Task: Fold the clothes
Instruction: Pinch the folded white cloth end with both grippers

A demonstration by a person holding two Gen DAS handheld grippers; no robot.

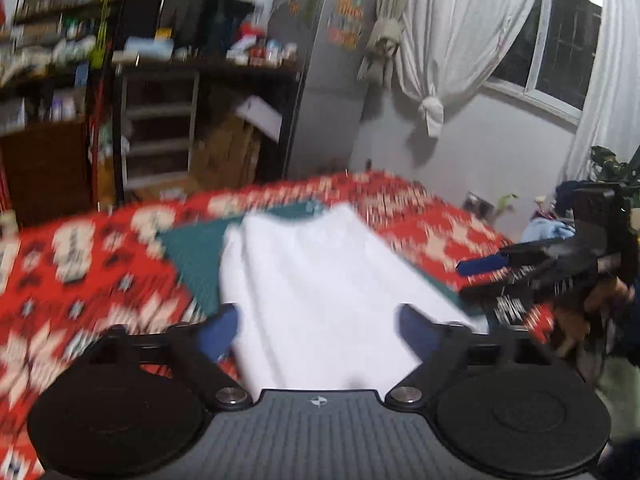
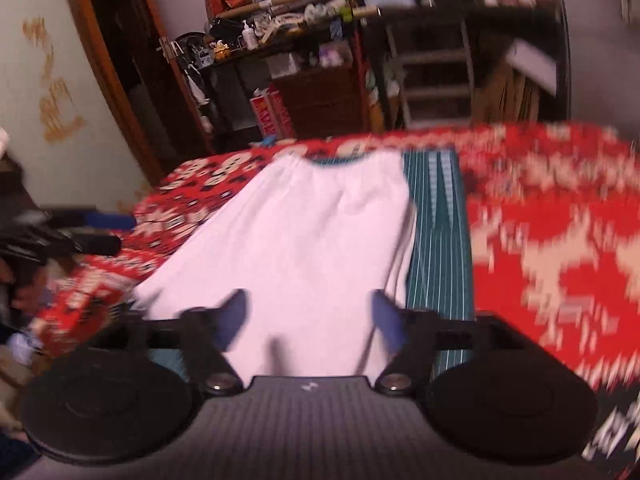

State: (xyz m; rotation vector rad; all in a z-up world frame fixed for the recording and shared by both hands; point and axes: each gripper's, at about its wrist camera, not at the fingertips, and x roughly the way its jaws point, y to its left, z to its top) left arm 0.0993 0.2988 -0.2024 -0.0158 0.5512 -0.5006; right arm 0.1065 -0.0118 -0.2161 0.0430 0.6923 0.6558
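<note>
A white garment [image 1: 320, 276] lies folded in a long strip on a teal striped cloth [image 1: 192, 248], which rests on a bed with a red patterned cover [image 1: 80, 272]. My left gripper [image 1: 320, 330] hovers open over the near end of the garment, its blue pads apart and gripping nothing. In the right wrist view the same white garment [image 2: 304, 232] covers most of the teal cloth [image 2: 438, 240]. My right gripper [image 2: 310, 318] is open above its near edge too, and it shows from the side as the right gripper [image 1: 460, 278]. The left gripper [image 2: 124, 232] appears at the left edge.
Past the bed stand dark cluttered shelves [image 1: 60, 60], a grey fridge [image 1: 320, 80], cardboard boxes [image 1: 224, 152] and a knotted white curtain [image 1: 460, 40] by a window. A wooden door [image 2: 120, 80] is at the left. Piled clothes [image 1: 552, 224] lie off the bed's right side.
</note>
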